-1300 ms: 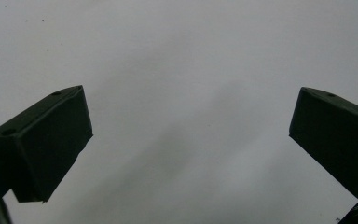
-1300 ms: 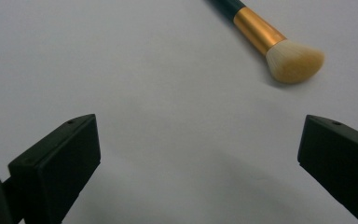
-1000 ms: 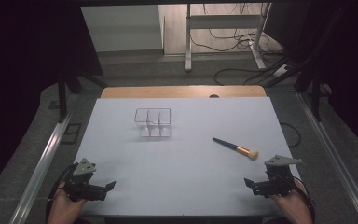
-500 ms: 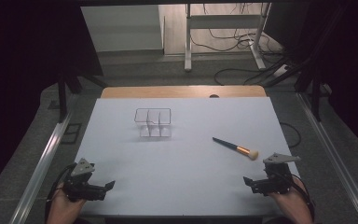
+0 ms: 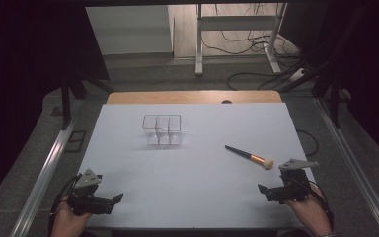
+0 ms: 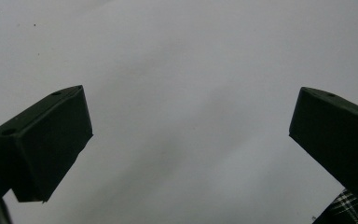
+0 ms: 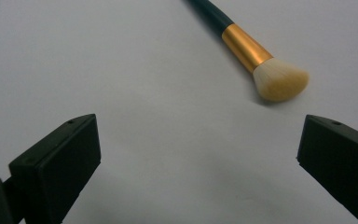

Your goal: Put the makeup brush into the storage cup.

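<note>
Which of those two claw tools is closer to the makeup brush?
The right gripper. The brush lies just beyond it, apart from its open jaws; the left gripper sits across the table.

Left gripper [image 5: 109, 201] low in lower left of high view, held by left hand [image 5: 68, 222] at bottom edge, jaws wide apart, nothing between them. Right gripper [image 5: 268, 191] in lower right of frame, right hand [image 5: 310, 215] behind it, jaws also spread wide, empty. Both grippers point toward centre of frame. Grey three-cornered plate on top of each.
</note>
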Demonstrator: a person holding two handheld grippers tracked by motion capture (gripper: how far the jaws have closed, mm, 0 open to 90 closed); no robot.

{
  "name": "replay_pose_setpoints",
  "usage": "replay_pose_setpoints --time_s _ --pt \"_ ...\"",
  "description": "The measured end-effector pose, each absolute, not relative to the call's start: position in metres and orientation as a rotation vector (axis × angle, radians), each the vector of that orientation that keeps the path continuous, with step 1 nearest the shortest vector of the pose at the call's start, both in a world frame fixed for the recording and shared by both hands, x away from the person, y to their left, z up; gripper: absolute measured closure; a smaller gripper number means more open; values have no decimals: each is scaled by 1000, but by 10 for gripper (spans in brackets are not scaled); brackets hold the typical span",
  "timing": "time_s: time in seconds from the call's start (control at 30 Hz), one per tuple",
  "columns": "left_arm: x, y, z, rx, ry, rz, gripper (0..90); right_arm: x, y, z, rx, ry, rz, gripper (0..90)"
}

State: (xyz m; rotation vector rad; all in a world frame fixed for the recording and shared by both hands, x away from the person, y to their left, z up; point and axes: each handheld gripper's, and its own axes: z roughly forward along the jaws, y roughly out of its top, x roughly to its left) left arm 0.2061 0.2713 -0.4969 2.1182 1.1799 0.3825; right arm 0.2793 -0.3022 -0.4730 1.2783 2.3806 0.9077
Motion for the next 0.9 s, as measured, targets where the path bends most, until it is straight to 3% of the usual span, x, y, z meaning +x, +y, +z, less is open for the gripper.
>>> replay_pose_setpoints --time_s 0.9 --pt "207 271 -497 2120 1174 427 0 305 -300 -464 1310 2418 848 0"
